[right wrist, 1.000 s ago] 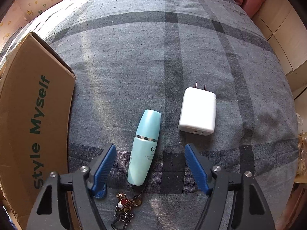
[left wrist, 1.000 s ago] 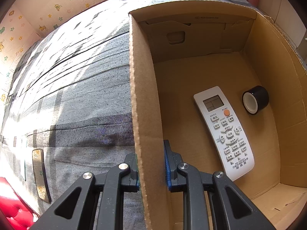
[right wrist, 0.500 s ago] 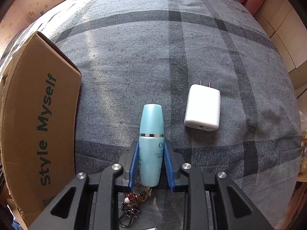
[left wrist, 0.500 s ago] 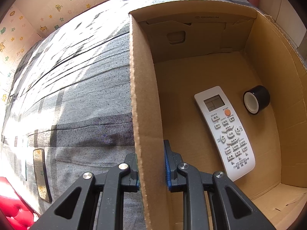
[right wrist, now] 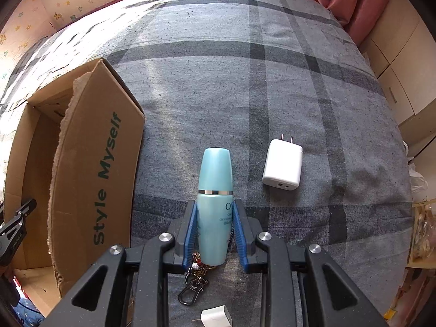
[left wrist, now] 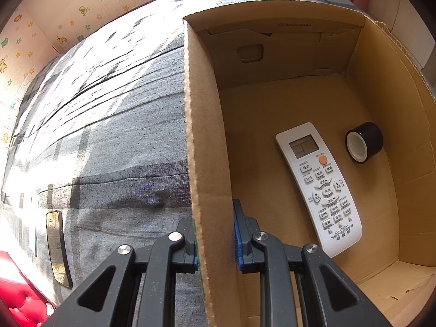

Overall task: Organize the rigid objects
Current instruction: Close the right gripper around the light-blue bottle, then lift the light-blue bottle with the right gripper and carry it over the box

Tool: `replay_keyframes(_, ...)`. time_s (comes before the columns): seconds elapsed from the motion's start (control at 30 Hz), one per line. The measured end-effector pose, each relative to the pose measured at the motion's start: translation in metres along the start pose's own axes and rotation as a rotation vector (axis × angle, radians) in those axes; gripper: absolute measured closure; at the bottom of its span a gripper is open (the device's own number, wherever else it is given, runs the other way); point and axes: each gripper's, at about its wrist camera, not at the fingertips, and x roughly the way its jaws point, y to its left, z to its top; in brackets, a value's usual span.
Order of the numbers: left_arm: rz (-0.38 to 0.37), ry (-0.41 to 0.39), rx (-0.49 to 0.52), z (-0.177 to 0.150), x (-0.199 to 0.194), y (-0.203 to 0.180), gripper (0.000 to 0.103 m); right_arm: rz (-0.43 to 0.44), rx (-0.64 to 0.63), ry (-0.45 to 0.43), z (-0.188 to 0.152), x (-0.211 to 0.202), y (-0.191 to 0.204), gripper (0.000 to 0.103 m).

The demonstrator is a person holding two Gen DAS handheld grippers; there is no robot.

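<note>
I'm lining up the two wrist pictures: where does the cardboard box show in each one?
Left wrist view: the cardboard box fills the right half, open, its near wall clamped in the left gripper.
Right wrist view: the box stands at the left edge, its printed side facing the camera.
Shared landmark: the grey plaid bedcover under the box.

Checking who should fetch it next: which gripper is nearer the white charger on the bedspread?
Right. The right gripper, jaws shut on the blue bottle, is just beside the white charger. The left gripper clamps the cardboard box wall, farther off.
</note>
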Motion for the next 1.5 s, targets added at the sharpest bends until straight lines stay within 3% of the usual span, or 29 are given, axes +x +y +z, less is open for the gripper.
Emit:
replay_keyframes(0.47, -0.001, 0.0, -0.003, 0.0, 0.001, 0.0, 0.082, 0.009, -0.066, -0.053, 0.004, -0.049, 0.028, 0.076)
replay_keyframes(0.93, -0.002, 0.0, -0.004, 0.0, 0.001, 0.0, 0.082, 0.078, -0.162, -0.096, 0.004, -0.088, 0.087, 0.076)
replay_keyframes(1.3, -0.005, -0.002, -0.008, 0.0, 0.0, 0.0, 0.082, 0.149, -0.235, -0.076, -0.008, -0.08, 0.147, 0.076)
replay_keyframes(1.5, -0.008, -0.004, -0.009, -0.002, -0.001, 0.001, 0.082, 0.135, -0.263, -0.055, -0.016, -0.059, 0.173, 0.076)
